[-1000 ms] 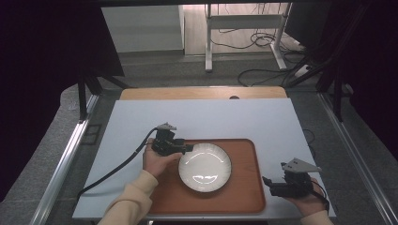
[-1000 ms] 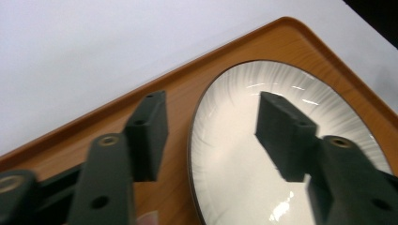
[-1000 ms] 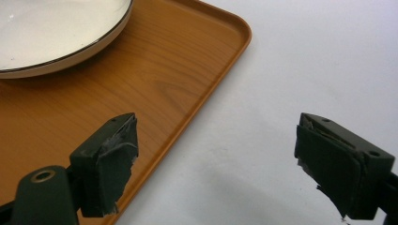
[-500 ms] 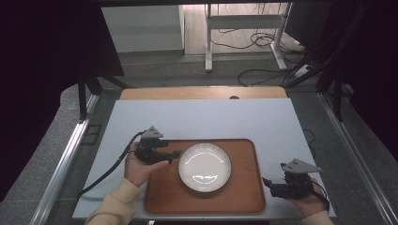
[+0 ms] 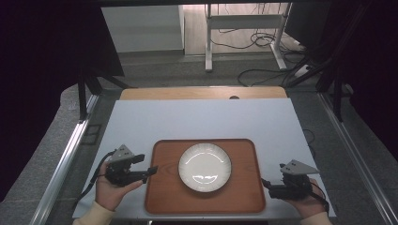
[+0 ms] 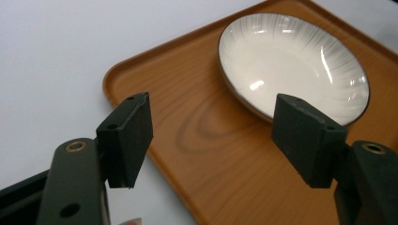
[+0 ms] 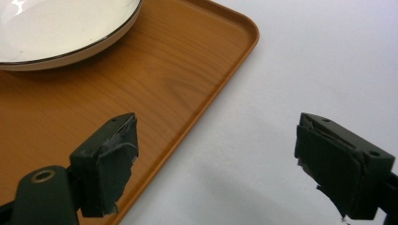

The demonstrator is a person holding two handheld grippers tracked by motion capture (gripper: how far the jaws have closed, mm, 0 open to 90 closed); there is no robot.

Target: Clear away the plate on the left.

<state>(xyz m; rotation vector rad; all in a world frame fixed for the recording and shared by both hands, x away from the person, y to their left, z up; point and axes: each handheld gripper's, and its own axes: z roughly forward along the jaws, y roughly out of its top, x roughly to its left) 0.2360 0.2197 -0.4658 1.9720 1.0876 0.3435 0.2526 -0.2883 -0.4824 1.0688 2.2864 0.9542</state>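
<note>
A white ribbed plate [image 5: 205, 167] rests in the middle of a brown wooden tray [image 5: 164, 199] on the pale table. My left gripper [image 5: 151, 170] hovers at the tray's left edge, pointing toward the plate; its jaws have just been opening and stand open with nothing gripped. In the left gripper view the plate [image 6: 293, 65] lies beyond the left gripper [image 6: 218, 133], over the tray [image 6: 187, 140]. My right gripper [image 5: 264, 183] sits open by the tray's right edge. In the right gripper view it [image 7: 225, 161] straddles the tray's rim [image 7: 220, 89], with the plate [image 7: 56, 28] at the upper left.
The pale tabletop [image 5: 202, 122] stretches beyond the tray to a wooden strip [image 5: 202, 93] at its far edge. Metal rails [image 5: 65, 159] run along both sides of the table. A black cable [image 5: 94, 180] trails from the left gripper toward the person.
My left gripper has drawn back leftward from the plate's left rim to the tray's left edge, its jaws wider. The plate stays on the tray. The right gripper has not moved.
</note>
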